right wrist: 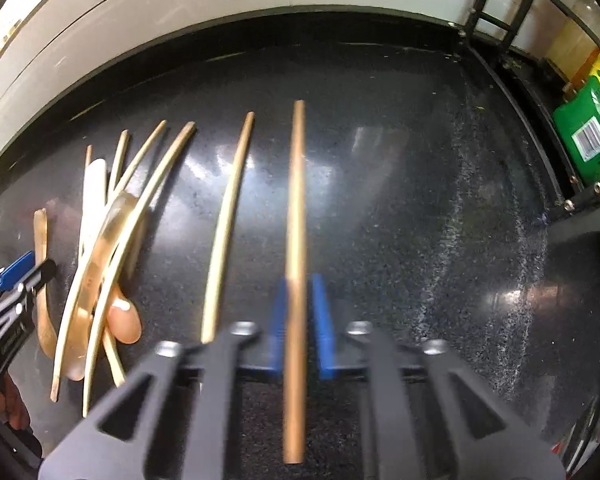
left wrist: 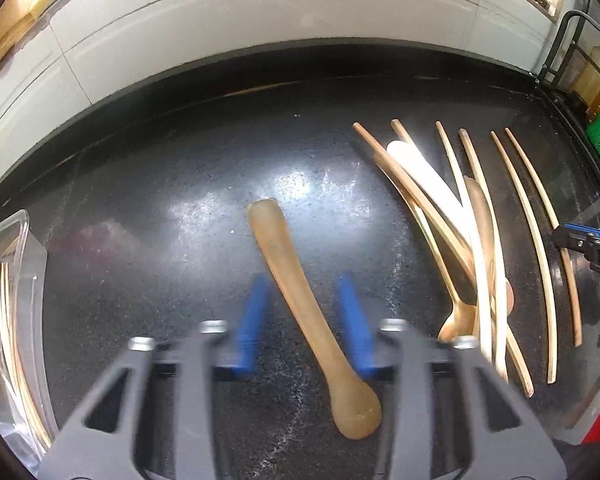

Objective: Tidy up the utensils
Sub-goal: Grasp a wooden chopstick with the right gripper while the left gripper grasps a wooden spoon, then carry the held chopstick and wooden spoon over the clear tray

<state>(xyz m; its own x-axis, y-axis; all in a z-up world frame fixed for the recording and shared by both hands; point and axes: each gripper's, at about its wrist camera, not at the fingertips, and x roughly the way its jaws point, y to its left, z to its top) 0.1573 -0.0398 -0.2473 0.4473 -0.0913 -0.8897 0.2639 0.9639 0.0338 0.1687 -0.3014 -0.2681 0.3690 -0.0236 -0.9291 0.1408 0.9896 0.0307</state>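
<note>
Many utensils [left wrist: 452, 216] on speckled black countertop [left wrist: 180, 184]

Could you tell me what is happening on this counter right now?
Someone is sorting utensils with two handheld grippers. The left gripper straddles a tan spoon, jaws open. The right gripper closes around a single chopstick. More chopsticks and spoons lie in a pile, and a clear container already holds chopsticks.
</note>
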